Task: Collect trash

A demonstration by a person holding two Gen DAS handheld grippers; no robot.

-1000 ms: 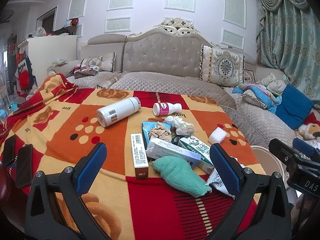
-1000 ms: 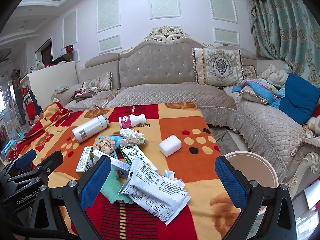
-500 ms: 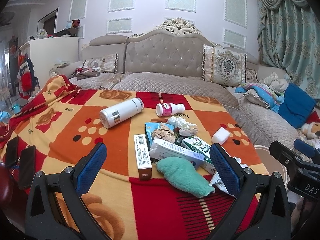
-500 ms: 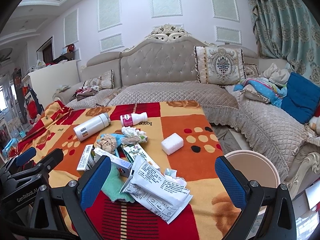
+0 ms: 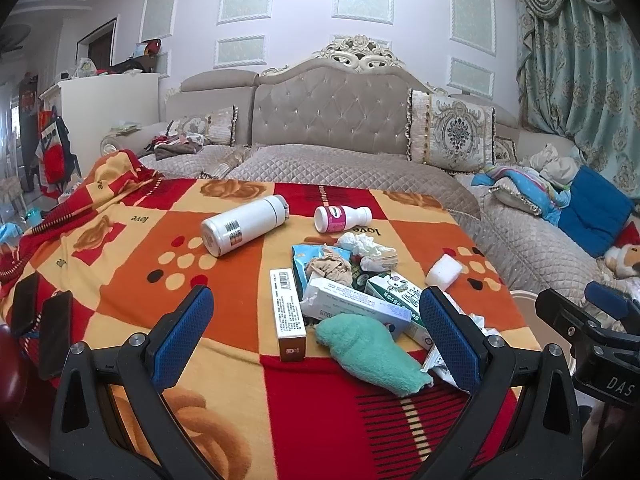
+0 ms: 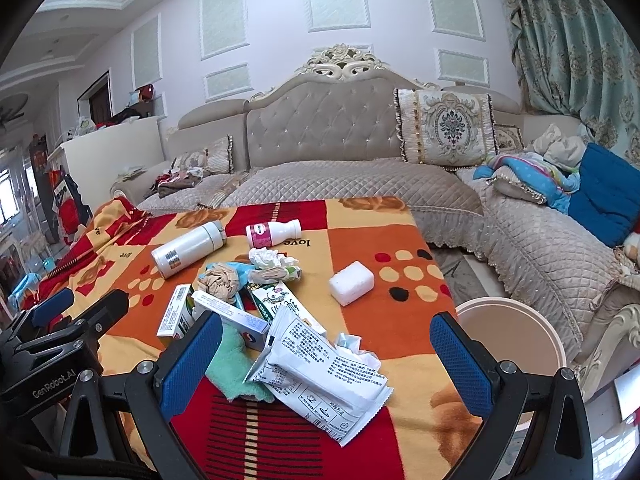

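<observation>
A heap of trash lies on the patterned blanket: a white printed wrapper, small cartons, crumpled tissues, a brown paper wad, a teal cloth, a white block, a pink-labelled bottle and a white flask. My left gripper hovers open just short of the carton and cloth. Over the wrapper, my right gripper is open and empty. A round beige bin stands off the table's right edge.
Two dark phones lie at the blanket's left edge. A quilted beige sofa with cushions wraps behind and to the right, with bedding and a blue pillow on it. A white cabinet stands at back left.
Both grippers have drifted slightly, so the trash heap sits a little nearer and more central in each view. Both stay open; no item has moved.
</observation>
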